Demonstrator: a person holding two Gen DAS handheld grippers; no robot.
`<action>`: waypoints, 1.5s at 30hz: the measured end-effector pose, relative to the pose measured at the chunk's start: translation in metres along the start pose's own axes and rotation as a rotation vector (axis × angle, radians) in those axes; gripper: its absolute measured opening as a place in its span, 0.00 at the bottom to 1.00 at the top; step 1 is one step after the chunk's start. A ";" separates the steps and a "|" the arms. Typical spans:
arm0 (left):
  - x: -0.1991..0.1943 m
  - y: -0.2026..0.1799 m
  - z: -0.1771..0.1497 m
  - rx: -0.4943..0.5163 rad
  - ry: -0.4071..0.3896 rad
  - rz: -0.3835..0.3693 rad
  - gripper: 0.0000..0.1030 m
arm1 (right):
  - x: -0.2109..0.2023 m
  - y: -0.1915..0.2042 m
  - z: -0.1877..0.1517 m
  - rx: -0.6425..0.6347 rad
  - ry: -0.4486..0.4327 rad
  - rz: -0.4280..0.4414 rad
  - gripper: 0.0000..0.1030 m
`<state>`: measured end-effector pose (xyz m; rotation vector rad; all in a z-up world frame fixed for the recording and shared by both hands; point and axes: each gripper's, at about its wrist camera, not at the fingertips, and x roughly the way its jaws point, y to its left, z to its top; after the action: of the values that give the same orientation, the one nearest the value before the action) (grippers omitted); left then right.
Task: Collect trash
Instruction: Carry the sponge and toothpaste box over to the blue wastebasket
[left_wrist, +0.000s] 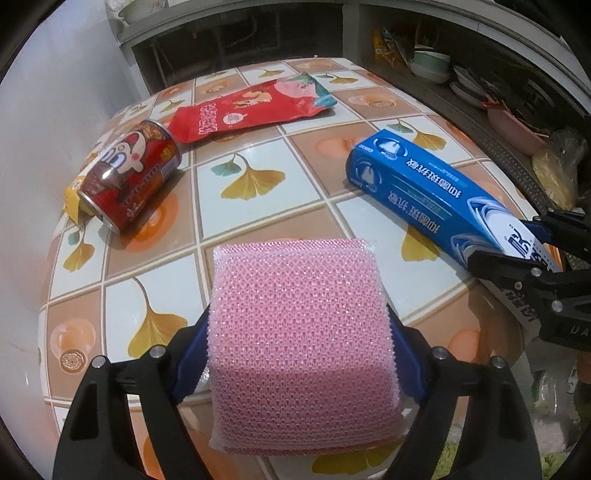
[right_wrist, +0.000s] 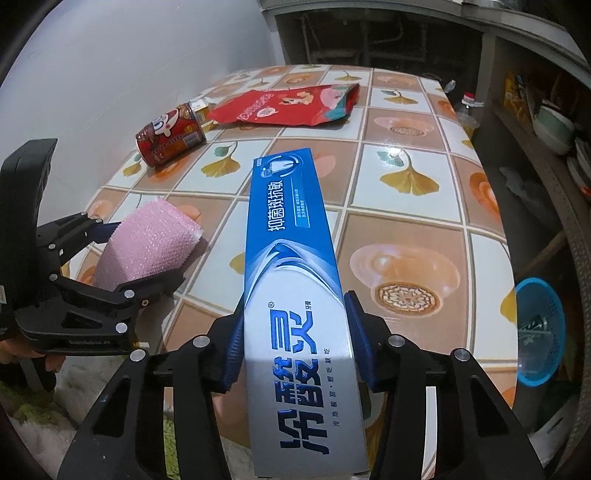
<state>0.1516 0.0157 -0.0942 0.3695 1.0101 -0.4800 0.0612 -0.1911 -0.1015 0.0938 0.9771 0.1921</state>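
My left gripper (left_wrist: 299, 354) is shut on a pink scouring sponge (left_wrist: 301, 339), held over the near edge of the tiled table (left_wrist: 258, 147); it also shows in the right wrist view (right_wrist: 147, 245). My right gripper (right_wrist: 295, 332) is shut on a long blue toothpaste box (right_wrist: 291, 258), whose far end reaches over the table; the box also shows in the left wrist view (left_wrist: 424, 192). A red drink can (left_wrist: 129, 181) lies on its side at the far left. A red snack bag (left_wrist: 251, 107) lies flat beyond it.
A small yellow item (left_wrist: 72, 197) lies behind the can. A blue plastic basket (right_wrist: 539, 328) stands on the floor right of the table. Shelves with bowls and plates (left_wrist: 432, 64) run along the right. A white wall is on the left.
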 end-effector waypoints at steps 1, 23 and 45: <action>-0.001 0.000 0.000 0.000 -0.002 0.001 0.79 | -0.001 0.000 0.000 -0.001 -0.003 -0.001 0.44; -0.023 -0.001 0.009 0.007 -0.075 0.002 0.78 | -0.024 -0.004 0.003 0.013 -0.076 -0.007 0.44; -0.001 -0.242 0.203 0.342 -0.029 -0.512 0.78 | -0.161 -0.225 -0.110 0.606 -0.305 -0.384 0.44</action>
<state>0.1653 -0.2893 -0.0130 0.4050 0.9925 -1.1261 -0.0911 -0.4453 -0.0691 0.4714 0.7037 -0.4664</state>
